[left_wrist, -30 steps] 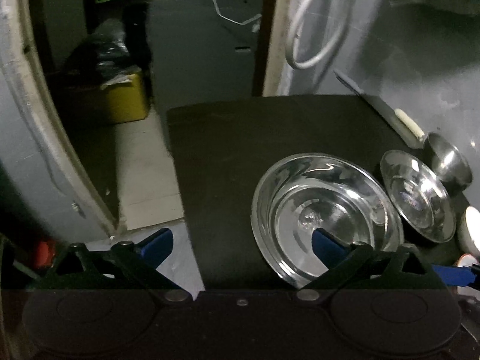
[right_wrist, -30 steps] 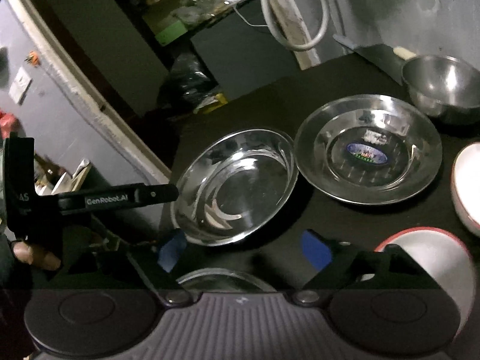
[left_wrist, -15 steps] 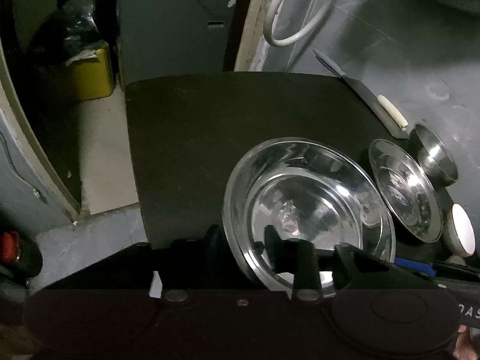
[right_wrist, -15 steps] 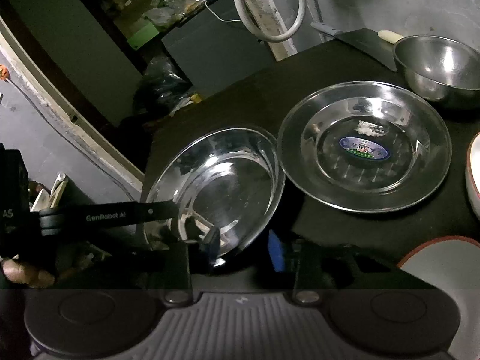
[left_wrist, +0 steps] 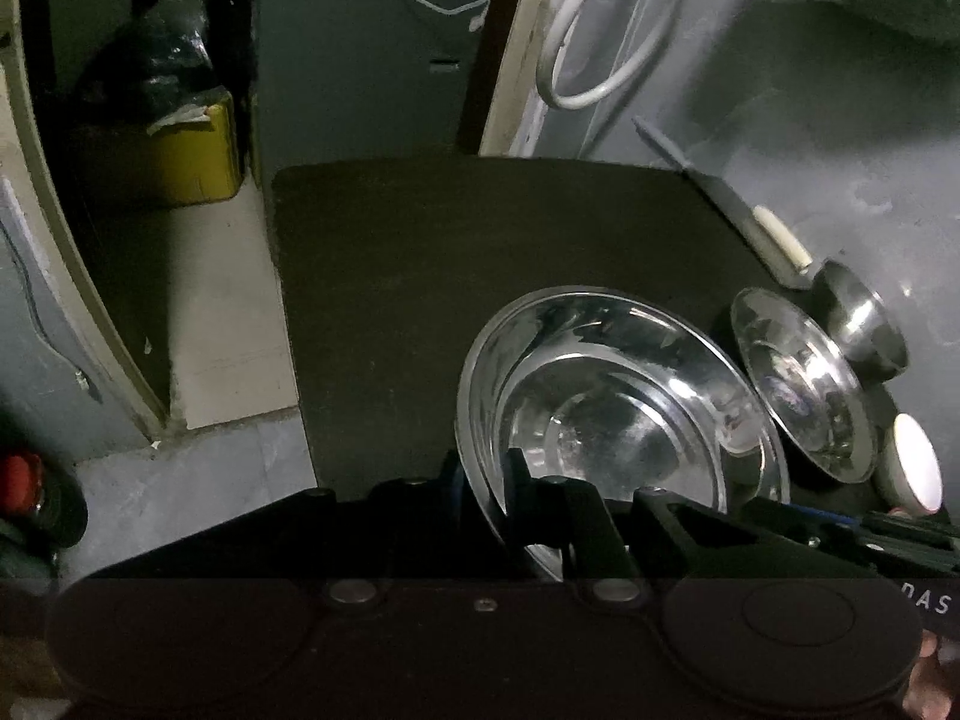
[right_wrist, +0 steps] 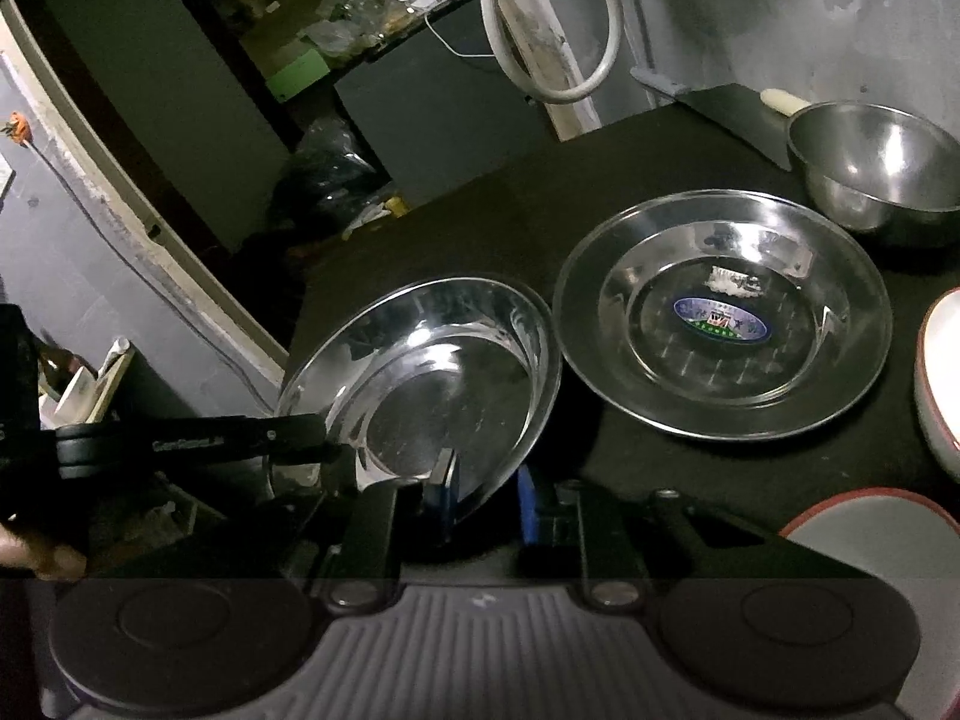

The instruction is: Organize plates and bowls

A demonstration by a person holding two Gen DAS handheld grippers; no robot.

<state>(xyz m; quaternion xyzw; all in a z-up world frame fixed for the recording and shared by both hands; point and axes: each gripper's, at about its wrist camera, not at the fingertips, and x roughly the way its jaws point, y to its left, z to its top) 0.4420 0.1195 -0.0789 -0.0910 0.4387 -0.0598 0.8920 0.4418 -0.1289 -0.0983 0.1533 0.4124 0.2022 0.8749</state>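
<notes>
A deep steel plate lies on the black table, and both grippers grip it. In the left wrist view my left gripper pinches its near left rim, jaws closing tight with the rim between the pads. My right gripper is shut on the near rim in the right wrist view, one blue pad inside the plate and one outside. Each gripper shows in the other's view: the left gripper at the plate's left rim, the right gripper at its right rim.
A second steel plate with a blue sticker sits just right of the held one. Behind it stands a steel bowl and a cleaver. A white red-rimmed bowl and a grey red-rimmed plate are at the right edge.
Both grippers were open a second ago and have closed onto the deep steel plate's rim. Both moved in closer to the plate.
</notes>
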